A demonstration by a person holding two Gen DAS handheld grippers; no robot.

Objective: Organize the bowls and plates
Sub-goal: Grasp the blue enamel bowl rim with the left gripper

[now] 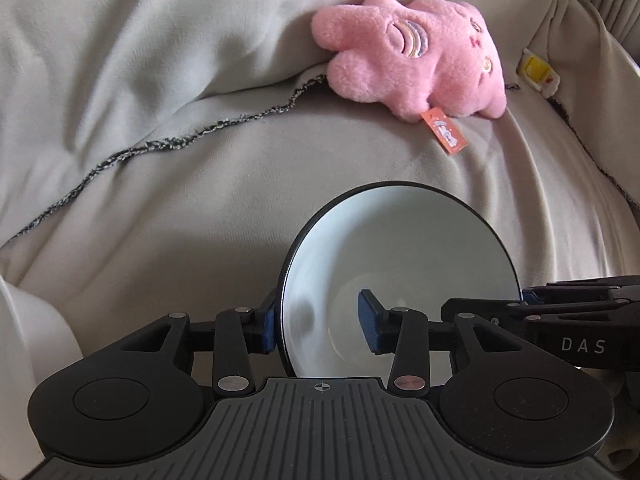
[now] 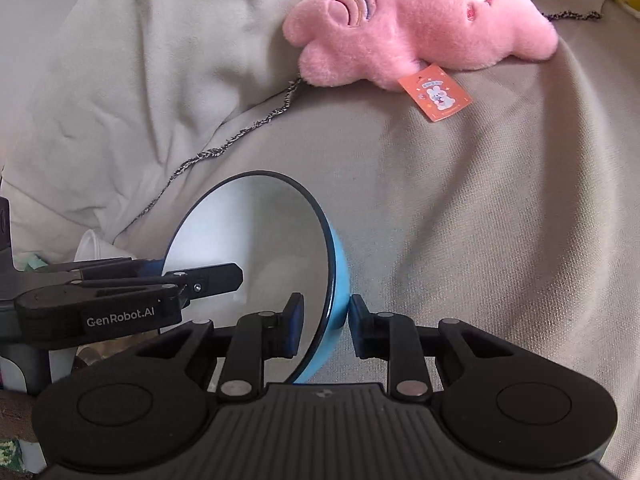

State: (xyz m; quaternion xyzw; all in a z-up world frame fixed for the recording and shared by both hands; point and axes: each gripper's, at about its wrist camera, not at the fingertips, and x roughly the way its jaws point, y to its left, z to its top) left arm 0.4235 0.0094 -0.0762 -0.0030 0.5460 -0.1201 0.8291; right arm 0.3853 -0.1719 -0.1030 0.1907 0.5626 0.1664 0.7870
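A single bowl (image 2: 256,248), blue outside, pale inside with a dark rim, is sitting on a beige blanket (image 2: 460,220) draped over a soft surface, not a bench, towards the blanket's near side. Both claws are straddling its rim from opposite sides. The right claw (image 2: 325,330) is pinching the bowl's wall on its right-hand rim, one pad inside and one against the blue outside, jaws narrow and gripping. The left claw (image 1: 320,322) is standing wider across the opposite rim: one pad is close by the outer wall, the other is hanging inside the bowl clear of the wall, so it is not gripping.

As for progress, organizing seems barely underway: only this one bowl is showing, no plates or stack are in view, and a white rounded object (image 1: 24,328) at the left edge is too cropped to name. Moving the bowl to its place is probably remaining.

The bowl is round, so it has no long axis; its mouth is facing up and appears tilted. A pink plush toy (image 1: 404,48) is lying well beyond it, near the blanket's far side.
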